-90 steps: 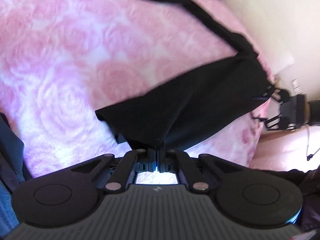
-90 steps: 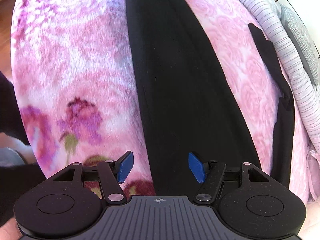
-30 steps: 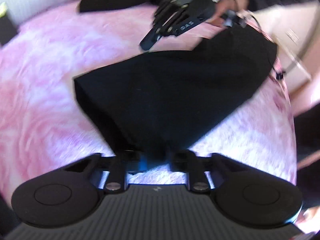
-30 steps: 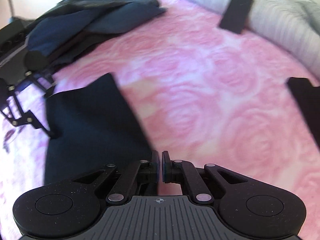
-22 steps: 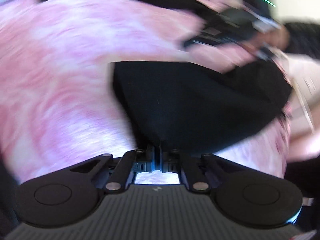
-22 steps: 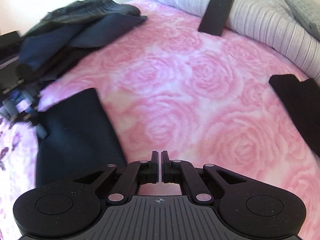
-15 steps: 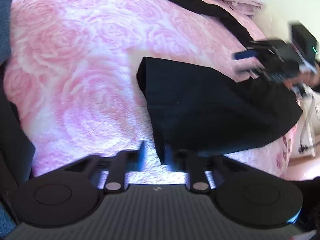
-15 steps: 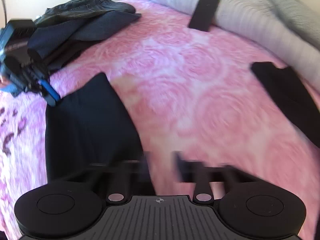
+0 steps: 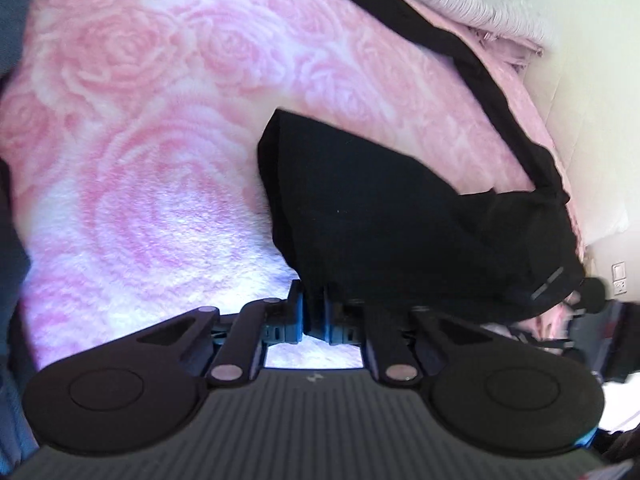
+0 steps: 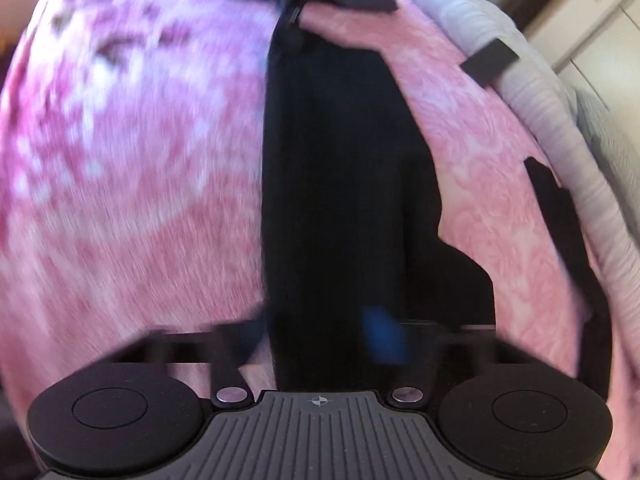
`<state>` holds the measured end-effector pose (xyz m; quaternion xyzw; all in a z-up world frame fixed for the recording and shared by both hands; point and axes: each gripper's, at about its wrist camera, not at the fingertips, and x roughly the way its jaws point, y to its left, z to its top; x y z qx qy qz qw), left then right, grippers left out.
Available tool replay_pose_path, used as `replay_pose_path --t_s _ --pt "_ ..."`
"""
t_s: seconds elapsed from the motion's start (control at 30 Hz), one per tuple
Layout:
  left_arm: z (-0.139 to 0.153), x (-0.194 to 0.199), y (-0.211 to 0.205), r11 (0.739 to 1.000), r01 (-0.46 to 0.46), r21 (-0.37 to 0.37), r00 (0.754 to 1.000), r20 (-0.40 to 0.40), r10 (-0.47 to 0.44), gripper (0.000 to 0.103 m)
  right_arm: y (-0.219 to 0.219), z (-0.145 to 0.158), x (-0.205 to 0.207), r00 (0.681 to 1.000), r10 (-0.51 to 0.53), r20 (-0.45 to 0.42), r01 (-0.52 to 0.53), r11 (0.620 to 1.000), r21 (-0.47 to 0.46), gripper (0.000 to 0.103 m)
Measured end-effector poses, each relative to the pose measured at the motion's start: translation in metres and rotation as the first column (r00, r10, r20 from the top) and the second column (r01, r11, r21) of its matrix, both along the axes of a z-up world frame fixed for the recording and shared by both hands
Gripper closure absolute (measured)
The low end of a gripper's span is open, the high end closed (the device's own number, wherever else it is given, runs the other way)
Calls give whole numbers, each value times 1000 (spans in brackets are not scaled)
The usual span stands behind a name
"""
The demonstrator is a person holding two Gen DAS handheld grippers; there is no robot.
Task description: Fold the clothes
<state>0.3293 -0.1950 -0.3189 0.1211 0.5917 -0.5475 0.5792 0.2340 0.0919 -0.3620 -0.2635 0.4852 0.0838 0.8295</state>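
On the pink blanket (image 9: 152, 128), closed left tongs (image 9: 313, 312) pinch the black garment's (image 9: 380, 216) edge; right tongs (image 10: 320, 336) straddle it, spread.

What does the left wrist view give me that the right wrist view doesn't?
Left wrist only: the left tool shut on the near edge of the black garment, and a pale wall. Right wrist only: the right tool, blurred but open, a small dark rectangle on the grey bedding, and cupboards. Both show the garment, the pink blanket and a black strip at its far edge.

right gripper (image 10: 320, 332) fingers motion-blurred
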Motion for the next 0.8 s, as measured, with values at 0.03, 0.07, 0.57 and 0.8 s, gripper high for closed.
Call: replay_pose_path --t_s 0.03,0.07,0.57,0.8 --pt "8 -3 6 1000 -8 1 1000 -2 8 97 3 2 -3 1000 17 -5 -17 1000 3 97" --pt "15 -8 13 1000 -14 10 1000 4 14 97 5 5 -6 999 35 -10 -35 999 7 100" --pt "-1 -57 71 965 -100 244 985 161 61 93 44 6 -31 990 103 -93 -99 994 47 94" --pt "57 -51 45 974 -85 210 935 355 6 86 3 43 -64 984 -145 -101 145 989 -3 94"
